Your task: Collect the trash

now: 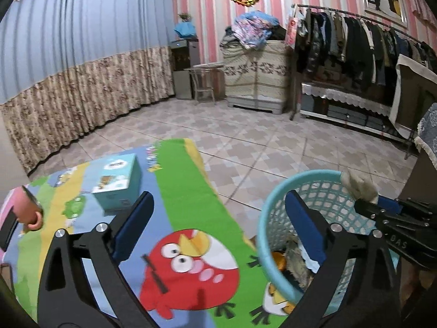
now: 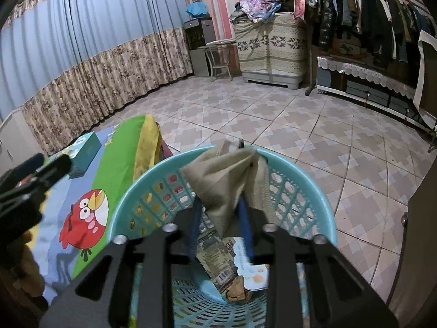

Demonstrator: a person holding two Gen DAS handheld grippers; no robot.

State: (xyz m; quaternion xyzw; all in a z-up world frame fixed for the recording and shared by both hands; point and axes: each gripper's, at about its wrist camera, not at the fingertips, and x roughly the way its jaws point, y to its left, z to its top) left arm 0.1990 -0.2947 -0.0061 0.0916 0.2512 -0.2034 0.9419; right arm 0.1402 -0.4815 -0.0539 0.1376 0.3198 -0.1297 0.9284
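Right gripper (image 2: pixel 221 213) clamped on beige crumpled cloth-like scrap (image 2: pixel 229 175), held over blue mesh basket (image 2: pixel 322 207), scrap just above far rim. Basket stands on tiled floor (image 2: pixel 273 114), beside right edge of cartoon-bird mat (image 1: pixel 191 191); wrappers (image 2: pixel 218 268) lie at its bottom. Left gripper (image 1: pixel 218 227) spread wide, holding nothing, hovering over mat's right edge. Teal box (image 1: pixel 120 183) rests toward mat's far left corner.

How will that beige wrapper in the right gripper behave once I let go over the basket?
The beige wrapper looks creased and thin, so probably floppy and light; it may flutter rather than drop straight. It is pinched in the right gripper above the basket, so it should likely land inside.
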